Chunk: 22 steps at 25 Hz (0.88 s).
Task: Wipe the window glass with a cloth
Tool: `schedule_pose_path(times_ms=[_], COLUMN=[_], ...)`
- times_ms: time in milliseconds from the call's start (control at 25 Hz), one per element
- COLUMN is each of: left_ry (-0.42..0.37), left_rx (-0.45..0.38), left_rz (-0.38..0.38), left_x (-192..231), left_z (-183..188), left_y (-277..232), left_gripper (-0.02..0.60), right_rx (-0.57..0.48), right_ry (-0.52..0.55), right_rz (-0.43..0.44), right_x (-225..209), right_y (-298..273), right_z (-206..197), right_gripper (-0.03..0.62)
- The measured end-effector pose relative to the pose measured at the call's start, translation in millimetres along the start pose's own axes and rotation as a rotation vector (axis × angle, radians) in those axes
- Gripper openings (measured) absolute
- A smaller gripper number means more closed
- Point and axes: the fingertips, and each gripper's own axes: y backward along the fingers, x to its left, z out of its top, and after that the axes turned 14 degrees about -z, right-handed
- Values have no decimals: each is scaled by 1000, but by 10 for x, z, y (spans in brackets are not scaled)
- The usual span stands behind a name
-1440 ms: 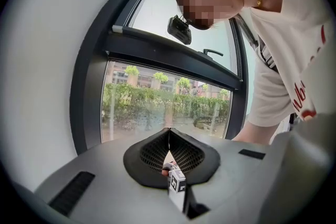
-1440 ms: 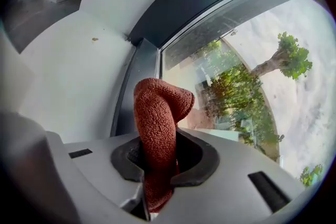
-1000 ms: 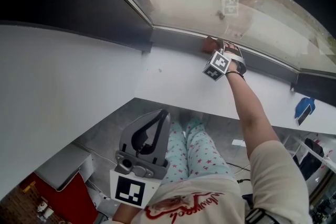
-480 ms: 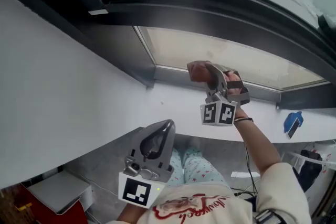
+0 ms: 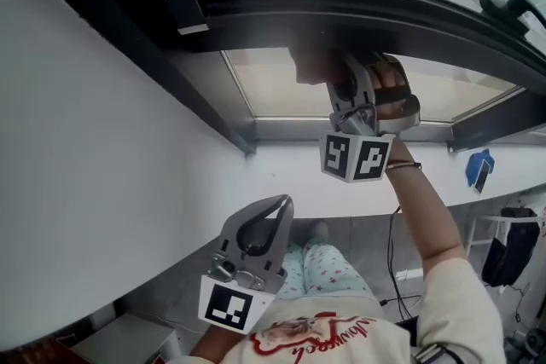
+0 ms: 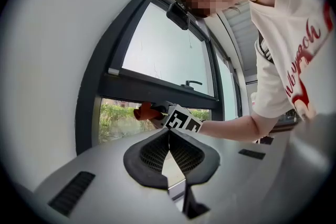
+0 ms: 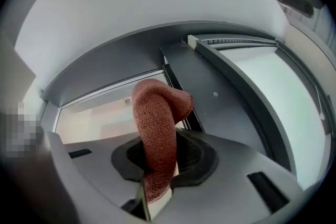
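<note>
Reaching up and forward, the right arm [image 5: 422, 213] is stretched almost straight with the wrist bent back. It holds the right tongs [image 5: 334, 85] at the lower glass [image 5: 273, 85], just under the dark frame bar [image 5: 358, 8]. These tongs are clamped on a rust-red cloth [image 7: 157, 123]. The cloth stands up from between the jaws and folds over at its top, ahead of the tips and close to the pane. Whether it presses on the glass cannot be told.

The left tongs [image 5: 275, 210] hang low by the person's chest, tips pointing up toward the window. Their jaws meet at the tips with nothing between them. From these tongs the cloth lies well ahead and above, beside the right tongs' marker cube [image 6: 181, 120].
</note>
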Motion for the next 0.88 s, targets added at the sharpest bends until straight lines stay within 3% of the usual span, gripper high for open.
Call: schedule_pose_path(times_ms=[280, 560, 880], left_ry=[24, 57, 63], left_rx=[2, 14, 33], left_rz=[8, 43, 30], left_x=[65, 134, 101], left_z=[-57, -210, -387], left_y=[46, 93, 56], left_gripper=[21, 21, 21], right_rx=[25, 8, 17], right_ry=[63, 39, 54], right_rz=[-22, -31, 71], right_x=[91, 150, 792], right_y=[-150, -187, -7], right_z=[-116, -115, -361], right_gripper=[85, 84, 84])
